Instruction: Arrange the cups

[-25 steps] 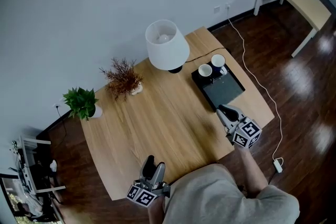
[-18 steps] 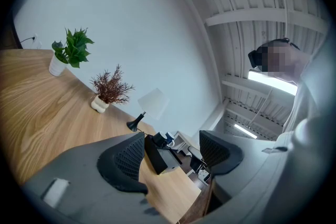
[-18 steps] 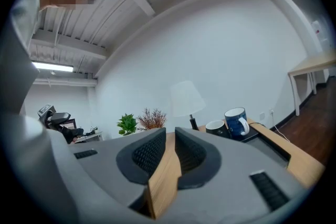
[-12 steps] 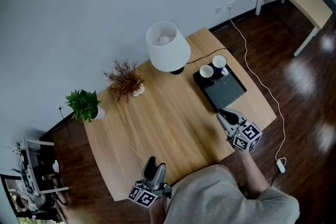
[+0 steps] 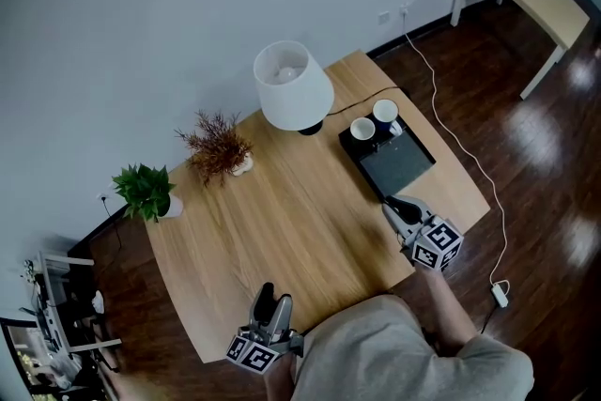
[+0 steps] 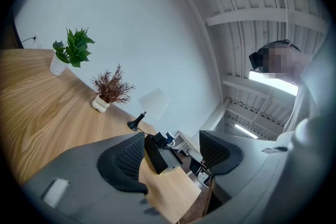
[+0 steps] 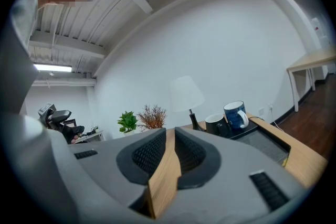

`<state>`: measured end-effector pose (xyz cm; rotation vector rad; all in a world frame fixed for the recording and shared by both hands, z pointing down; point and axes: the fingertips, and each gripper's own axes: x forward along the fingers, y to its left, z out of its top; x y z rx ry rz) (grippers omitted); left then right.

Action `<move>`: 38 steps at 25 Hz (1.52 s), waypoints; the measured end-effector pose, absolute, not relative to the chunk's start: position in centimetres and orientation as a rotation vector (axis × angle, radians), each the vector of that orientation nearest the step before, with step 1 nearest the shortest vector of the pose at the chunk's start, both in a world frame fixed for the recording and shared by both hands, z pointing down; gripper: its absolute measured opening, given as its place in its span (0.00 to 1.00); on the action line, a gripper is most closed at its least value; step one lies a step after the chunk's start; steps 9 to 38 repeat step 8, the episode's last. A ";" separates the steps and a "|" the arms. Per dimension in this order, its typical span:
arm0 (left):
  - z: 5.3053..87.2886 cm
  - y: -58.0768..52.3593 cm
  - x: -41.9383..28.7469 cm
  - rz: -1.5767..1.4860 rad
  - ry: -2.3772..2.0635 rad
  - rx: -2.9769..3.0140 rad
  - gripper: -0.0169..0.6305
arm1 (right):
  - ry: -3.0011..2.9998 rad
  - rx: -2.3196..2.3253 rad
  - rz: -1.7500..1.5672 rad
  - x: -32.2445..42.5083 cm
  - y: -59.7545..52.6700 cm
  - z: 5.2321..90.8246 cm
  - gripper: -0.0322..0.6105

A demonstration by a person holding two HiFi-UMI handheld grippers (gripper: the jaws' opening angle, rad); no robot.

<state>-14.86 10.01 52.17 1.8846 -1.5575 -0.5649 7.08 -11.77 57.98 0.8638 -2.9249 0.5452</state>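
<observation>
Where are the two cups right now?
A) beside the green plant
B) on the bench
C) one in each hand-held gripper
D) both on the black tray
D: the dark cup and the blue cup stand together on the black tray, near the lamp.

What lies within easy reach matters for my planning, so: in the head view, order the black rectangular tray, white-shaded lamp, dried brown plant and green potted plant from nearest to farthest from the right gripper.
From the right gripper:
1. Black rectangular tray, just ahead.
2. White-shaded lamp, toward the far edge.
3. Dried brown plant, farther left.
4. Green potted plant, far left corner.
</observation>
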 end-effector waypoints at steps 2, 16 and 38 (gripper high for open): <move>52.1 10.1 -14.9 -0.567 -1.559 1.883 0.53 | -2.923 0.860 0.546 7.0 -11.8 58.0 0.13; 52.0 10.4 -15.2 -0.569 -1.566 1.883 0.53 | -2.920 0.853 0.546 6.6 -11.6 58.0 0.13; 52.0 10.4 -15.2 -0.569 -1.566 1.883 0.53 | -2.920 0.853 0.546 6.6 -11.6 58.0 0.13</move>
